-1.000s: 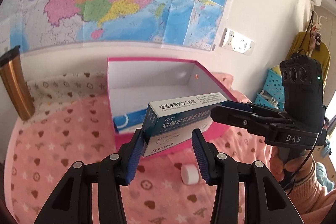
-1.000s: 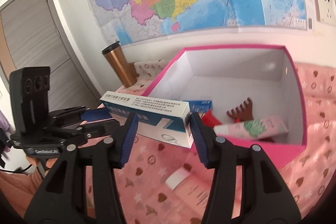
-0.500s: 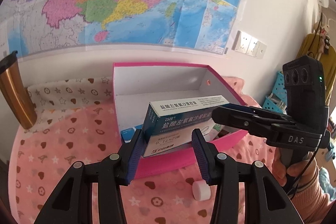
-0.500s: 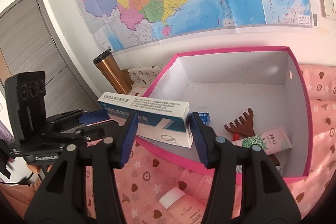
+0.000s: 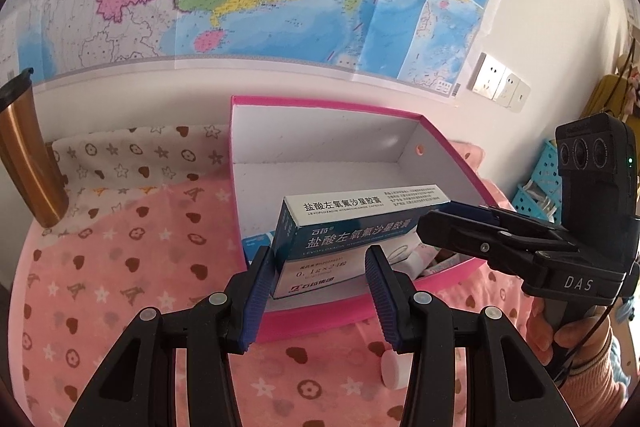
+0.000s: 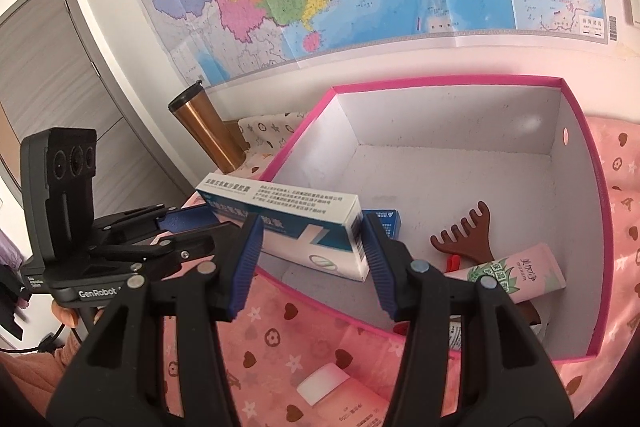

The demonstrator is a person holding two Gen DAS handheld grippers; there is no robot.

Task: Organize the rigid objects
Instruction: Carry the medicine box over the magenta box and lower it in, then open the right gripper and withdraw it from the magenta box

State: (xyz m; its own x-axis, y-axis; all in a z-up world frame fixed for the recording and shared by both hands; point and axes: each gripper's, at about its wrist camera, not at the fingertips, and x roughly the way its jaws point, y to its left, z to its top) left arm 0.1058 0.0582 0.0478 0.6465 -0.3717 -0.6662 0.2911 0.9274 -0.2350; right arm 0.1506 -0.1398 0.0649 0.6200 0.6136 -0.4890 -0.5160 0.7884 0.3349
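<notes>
Over the pink box (image 6: pixel 472 83), both grippers' jaws pinched the medicine carton (image 5: pixel 352 227) ends; I judged lowering it level best.

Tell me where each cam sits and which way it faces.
Left wrist: on the left gripper, facing the pink-rimmed white storage box and wall map; the right gripper enters from its right.
Right wrist: on the right gripper, facing the box's interior; the left gripper shows at left.
Shared: the blue-and-white medicine carton, box, copper tumbler.
</notes>
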